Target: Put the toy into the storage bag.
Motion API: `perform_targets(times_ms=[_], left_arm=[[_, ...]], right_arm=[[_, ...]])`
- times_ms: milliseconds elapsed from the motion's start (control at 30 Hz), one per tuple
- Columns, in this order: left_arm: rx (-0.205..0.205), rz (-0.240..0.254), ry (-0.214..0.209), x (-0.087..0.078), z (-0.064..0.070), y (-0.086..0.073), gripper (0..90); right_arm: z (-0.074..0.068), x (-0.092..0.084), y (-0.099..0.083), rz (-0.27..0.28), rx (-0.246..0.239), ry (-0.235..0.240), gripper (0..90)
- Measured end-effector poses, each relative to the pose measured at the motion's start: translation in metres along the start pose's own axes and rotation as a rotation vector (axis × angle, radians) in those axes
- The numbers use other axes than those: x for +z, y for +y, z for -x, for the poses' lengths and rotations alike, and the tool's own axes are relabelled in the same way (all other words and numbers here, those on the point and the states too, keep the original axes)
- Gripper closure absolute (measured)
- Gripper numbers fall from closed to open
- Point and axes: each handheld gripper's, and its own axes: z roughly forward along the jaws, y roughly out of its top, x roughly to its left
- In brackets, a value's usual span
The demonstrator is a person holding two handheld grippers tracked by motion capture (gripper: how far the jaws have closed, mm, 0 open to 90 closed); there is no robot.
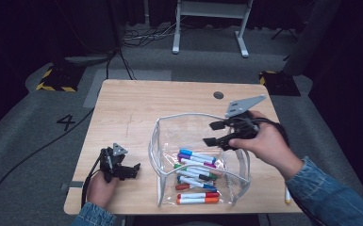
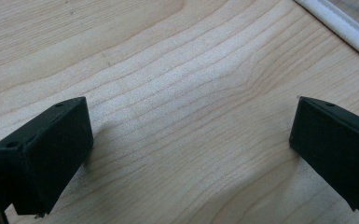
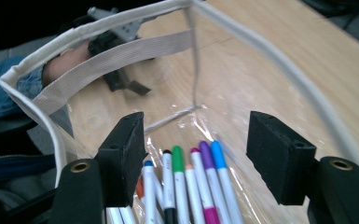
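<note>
A clear plastic pouch (image 1: 188,116) with white trim stands open on the wooden table (image 1: 122,108). Several coloured markers (image 1: 195,176) lie on its bottom. My right gripper (image 1: 210,133) hovers over the pouch's right rim, open, with nothing between its jaws. In the right gripper view the jaws (image 3: 196,149) frame the marker caps (image 3: 186,186) below, inside the white rim (image 3: 98,29). My left gripper (image 1: 133,171) rests low on the table left of the pouch, open. Bare wood lies between its pads (image 2: 191,140), and the pouch's trim (image 2: 335,25) crosses the top right corner.
A loose marker (image 1: 287,195) lies at the table's right front edge, beside the denim sleeve. A round cable hole (image 1: 218,95) sits near the back edge. Cables and black-and-yellow blocks (image 1: 56,79) lie on the floor behind.
</note>
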Motion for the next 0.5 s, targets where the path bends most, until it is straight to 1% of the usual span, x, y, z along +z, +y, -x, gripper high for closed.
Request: perform_targets(times_ms=[67, 133, 167, 200, 300, 333, 367, 467, 500], left_arm=[[0.001, -0.001, -0.001, 0.000, 0.000, 0.000, 0.0], [-0.002, -0.001, 0.001, 0.000, 0.000, 0.000, 0.0], [0.001, 0.000, 0.000, 0.000, 0.000, 0.000, 0.0], [-0.002, -0.002, 0.000, 0.000, 0.000, 0.000, 0.0], [0.001, 0.000, 0.000, 0.000, 0.000, 0.000, 0.0], [0.001, 0.000, -0.001, 0.000, 0.000, 0.000, 0.0], [0.001, 0.000, 0.000, 0.000, 0.000, 0.000, 0.0], [0.001, -0.001, 0.000, 0.000, 0.000, 0.000, 0.0], [0.001, -0.001, 0.000, 0.000, 0.000, 0.000, 0.0]], right_arm=[[0.007, -0.022, -0.010, 0.022, 0.034, -0.043, 37.3], [0.014, -0.040, -0.021, 0.036, 0.067, -0.093, 37.1], [0.017, -0.046, -0.026, 0.035, 0.078, -0.114, 36.8], [0.021, -0.056, -0.036, 0.030, 0.098, -0.144, 36.7], [0.030, -0.077, -0.063, 0.030, 0.167, -0.206, 36.7], [0.033, -0.086, -0.077, 0.028, 0.194, -0.235, 36.7], [0.034, -0.090, -0.085, 0.025, 0.213, -0.249, 36.7], [0.042, -0.107, -0.118, 0.019, 0.286, -0.301, 36.7], [0.045, -0.113, -0.130, 0.015, 0.318, -0.323, 36.7]])
